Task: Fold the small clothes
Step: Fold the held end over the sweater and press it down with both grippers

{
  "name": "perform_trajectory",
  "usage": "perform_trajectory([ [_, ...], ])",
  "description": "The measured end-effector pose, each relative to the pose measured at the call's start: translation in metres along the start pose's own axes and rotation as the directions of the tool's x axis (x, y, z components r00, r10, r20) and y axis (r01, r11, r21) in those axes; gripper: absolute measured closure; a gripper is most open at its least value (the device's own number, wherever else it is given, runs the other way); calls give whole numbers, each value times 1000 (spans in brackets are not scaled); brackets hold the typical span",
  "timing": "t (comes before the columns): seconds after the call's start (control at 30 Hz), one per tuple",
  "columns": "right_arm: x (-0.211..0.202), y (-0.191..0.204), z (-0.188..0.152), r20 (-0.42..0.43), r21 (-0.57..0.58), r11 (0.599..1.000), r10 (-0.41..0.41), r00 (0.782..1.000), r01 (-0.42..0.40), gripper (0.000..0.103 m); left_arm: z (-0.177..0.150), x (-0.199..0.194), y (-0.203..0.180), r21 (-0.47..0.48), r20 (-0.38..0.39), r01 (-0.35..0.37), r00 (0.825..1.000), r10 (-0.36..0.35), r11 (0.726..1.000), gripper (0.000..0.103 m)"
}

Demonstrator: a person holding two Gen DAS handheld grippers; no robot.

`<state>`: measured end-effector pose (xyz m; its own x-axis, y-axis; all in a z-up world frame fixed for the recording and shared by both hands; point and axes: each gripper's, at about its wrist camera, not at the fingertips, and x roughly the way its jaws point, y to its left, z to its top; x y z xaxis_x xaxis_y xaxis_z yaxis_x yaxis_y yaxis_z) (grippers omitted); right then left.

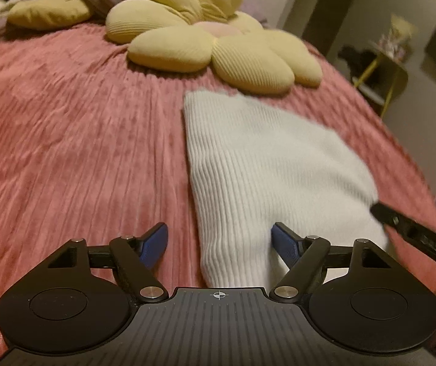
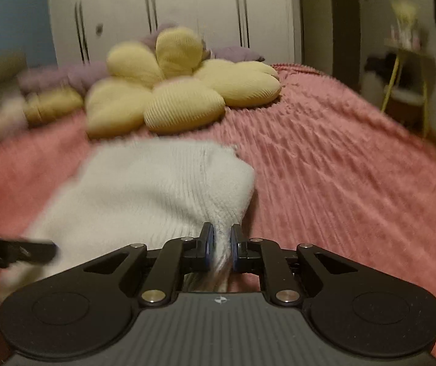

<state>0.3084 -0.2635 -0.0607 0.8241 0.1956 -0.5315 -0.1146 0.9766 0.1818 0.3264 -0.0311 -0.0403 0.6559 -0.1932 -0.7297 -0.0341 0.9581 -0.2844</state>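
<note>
A: Where's the knit now?

B: On the pink bed, just in front of the flower pillow. Right claw is clenched on a bunched edge; left claw is released, knit between its pads but loose.

A: Handling?

B: Soft, light, floppy ribbing — I'd pinch corners or hems. The plush cover looks grippy, and the room's dim — wardrobe behind.

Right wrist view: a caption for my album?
Right tool pinching a white knit on a pink bed.
</note>
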Motion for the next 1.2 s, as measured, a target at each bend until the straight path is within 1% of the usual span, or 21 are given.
perform_trajectory([
  [0.03, -4, -8, 2, 5, 61, 998, 26, 1000, -26, 83, 3, 2, 2, -16, -4, 10, 1000, -10, 1000, 22],
  [0.1, -6, -18, 4, -4, 152, 987, 58, 998, -57, 83, 7, 8, 5, -38, -31, 41, 999, -42, 998, 22],
  [0.13, -6, -19, 4, -7, 165, 984, 69, 998, -67, 83, 8, 12, 6, -42, -46, 53, 997, -55, 998, 22],
  [0.2, -3, -13, 3, -14, 147, 986, 82, 997, -79, 83, 10, 20, 4, -37, -68, 62, 996, -65, 997, 20],
  [0.27, 8, -5, 3, -30, 109, 992, 66, 997, -63, 83, 11, 31, 5, -39, -86, 59, 994, -62, 998, 18],
  [0.33, 22, -4, 0, -57, 97, 994, 50, 997, -45, 82, 13, 39, 12, -72, -109, 68, 991, -75, 995, 17],
  [0.37, 25, -6, -1, -58, 99, 994, 51, 997, -45, 79, 15, 39, 15, -91, -111, 82, 990, -92, 992, 18],
  [0.43, 26, -17, 5, -84, 138, 988, 78, 993, -66, 62, 18, 36, 21, -110, -110, 116, 986, -128, 987, 18],
  [0.47, 24, -24, 8, -88, 172, 982, 100, 991, -84, 56, 20, 36, 26, -125, -115, 147, 980, -161, 981, 19],
  [0.5, 21, -33, 9, -92, 207, 973, 124, 988, -102, 43, 20, 39, 28, -140, -121, 175, 974, -192, 975, 19],
  [0.53, 18, -43, 8, -94, 243, 961, 161, 983, -134, 39, 20, 42, 31, -164, -128, 195, 968, -217, 967, 19],
  [0.6, 22, -59, 3, -102, 331, 922, 246, 964, -201, 39, 21, 51, 33, -214, -143, 223, 956, -257, 951, 19],
  [0.67, 32, -72, -4, -105, 451, 853, 341, 934, -261, 39, 21, 59, 34, -241, -148, 246, 947, -286, 939, 19],
  [0.73, 40, -75, -6, -94, 499, 815, 388, 917, -293, 39, 23, 66, 32, -247, -149, 261, 941, -303, 933, 19],
  [0.83, 55, -77, -6, -77, 537, 777, 432, 898, -328, 39, 28, 75, 31, -265, -149, 266, 939, -311, 927, 19],
  [0.87, 60, -77, -5, -71, 548, 767, 441, 895, -334, 40, 30, 78, 33, -285, -146, 266, 938, -316, 921, 22],
  [0.93, 68, -74, -4, -69, 564, 754, 450, 891, -337, 45, 32, 81, 36, -316, -151, 265, 934, -324, 911, 33],
  [1.0, 74, -69, -3, -85, 558, 767, 433, 898, -317, 54, 32, 81, 39, -325, -166, 260, 931, -326, 909, 45],
  [1.07, 75, -64, -1, -94, 552, 775, 424, 901, -307, 59, 36, 74, 42, -341, -168, 270, 925, -341, 900, 52],
  [1.13, 69, -59, 2, -94, 552, 775, 423, 901, -306, 63, 39, 59, 47, -358, -148, 295, 919, -366, 886, 54],
  [1.2, 59, -54, 6, -67, 566, 750, 455, 888, -342, 65, 38, 38, 52, -369, -123, 319, 915, -385, 873, 54],
])
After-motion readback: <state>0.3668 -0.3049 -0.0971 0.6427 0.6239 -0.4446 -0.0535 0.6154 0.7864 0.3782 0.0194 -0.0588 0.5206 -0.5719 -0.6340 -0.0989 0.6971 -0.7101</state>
